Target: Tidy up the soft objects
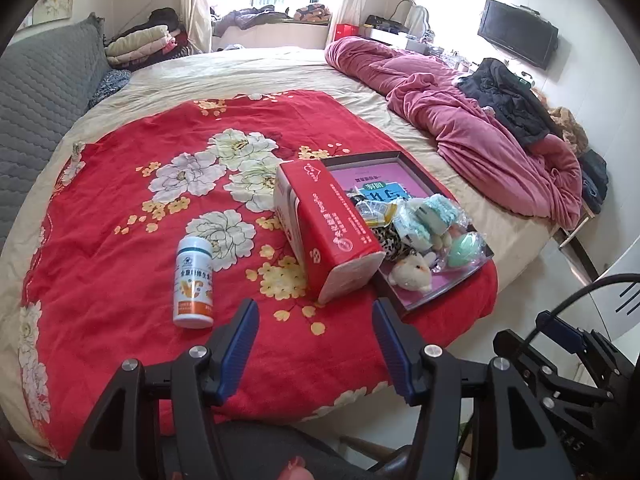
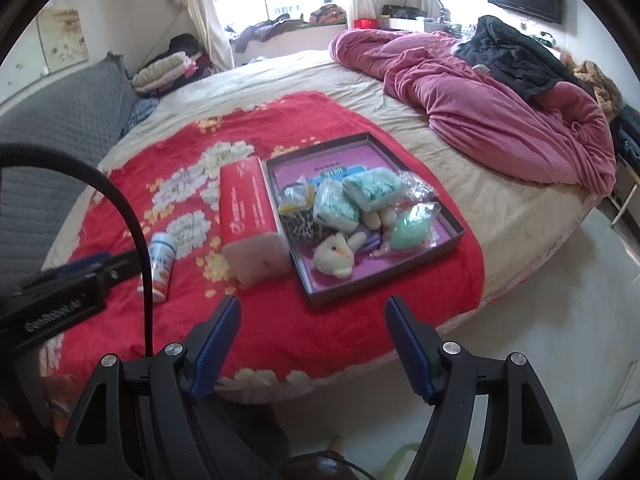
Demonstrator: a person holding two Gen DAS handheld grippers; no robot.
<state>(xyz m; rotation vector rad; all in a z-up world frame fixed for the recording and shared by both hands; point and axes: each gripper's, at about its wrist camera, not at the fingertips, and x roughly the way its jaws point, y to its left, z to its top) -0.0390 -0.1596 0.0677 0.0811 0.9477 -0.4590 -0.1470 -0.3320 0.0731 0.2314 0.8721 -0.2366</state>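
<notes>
A shallow dark tray (image 1: 416, 303) (image 2: 454, 236) with a pink floor lies on the red flowered blanket (image 1: 132, 184) (image 2: 280, 320). In it sit a white plush toy (image 1: 412, 274) (image 2: 334, 259), a leopard-print soft item (image 1: 386, 240) (image 2: 300, 230), teal-and-white packs (image 1: 434, 210) (image 2: 370, 188) and a green round thing in clear wrap (image 1: 464, 250) (image 2: 410, 226). A red tissue box (image 1: 328, 224) (image 2: 250, 216) leans against the tray's left side. A white bottle (image 1: 194, 282) (image 2: 160, 266) lies to the left. My left gripper (image 1: 314, 320) and right gripper (image 2: 312, 316) hover open and empty near the bed's front edge.
A crumpled pink duvet (image 1: 472, 120) (image 2: 500, 112) and dark clothes (image 1: 508, 96) (image 2: 516, 56) cover the bed's right side. Grey headboard padding (image 1: 40, 92) runs on the left, folded bedding (image 1: 140, 40) behind it. White floor (image 2: 540, 340) lies right of the bed.
</notes>
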